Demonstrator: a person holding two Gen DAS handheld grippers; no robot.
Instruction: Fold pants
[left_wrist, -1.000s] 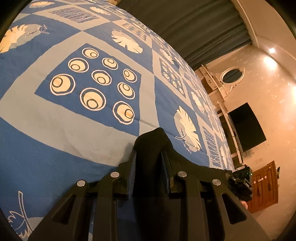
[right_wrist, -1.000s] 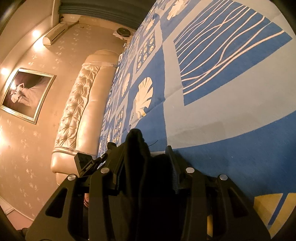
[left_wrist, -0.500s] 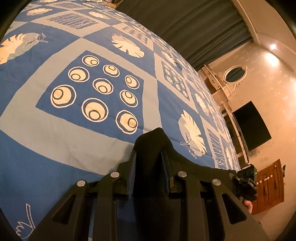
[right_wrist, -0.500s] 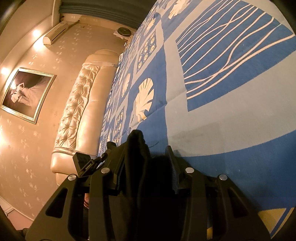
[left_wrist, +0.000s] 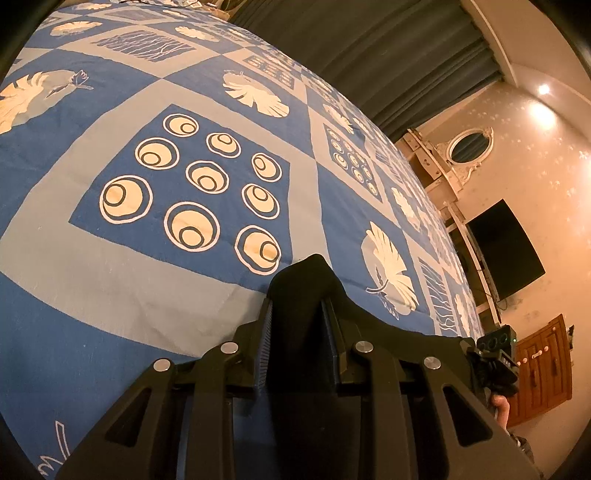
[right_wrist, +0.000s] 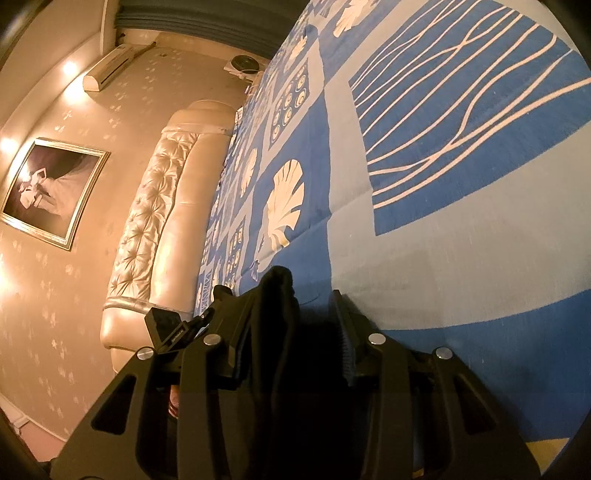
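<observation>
The black pants (left_wrist: 304, 280) are pinched between the jaws of my left gripper (left_wrist: 297, 314), which is shut on a bunch of the cloth above the blue patterned bedspread (left_wrist: 147, 280). In the right wrist view my right gripper (right_wrist: 295, 314) is shut on another bunch of the black pants (right_wrist: 275, 291), held against its left finger, over the same bedspread (right_wrist: 424, 240). The rest of the pants hangs below both grippers, hidden. The other gripper shows at the frame edge in each view (left_wrist: 496, 354) (right_wrist: 168, 328).
A tufted cream headboard (right_wrist: 162, 206), a framed picture (right_wrist: 51, 192) and an air conditioner (right_wrist: 110, 70) are on the wall. Dark curtains (left_wrist: 369, 55), a wall television (left_wrist: 506, 251), an oval mirror (left_wrist: 471, 151) and a wooden cabinet (left_wrist: 543, 365) stand beyond the bed.
Both grippers, holding the pants, have moved a little farther over the bedspread; the patterns have slid toward the lower edge of each view. The grips look unchanged.
</observation>
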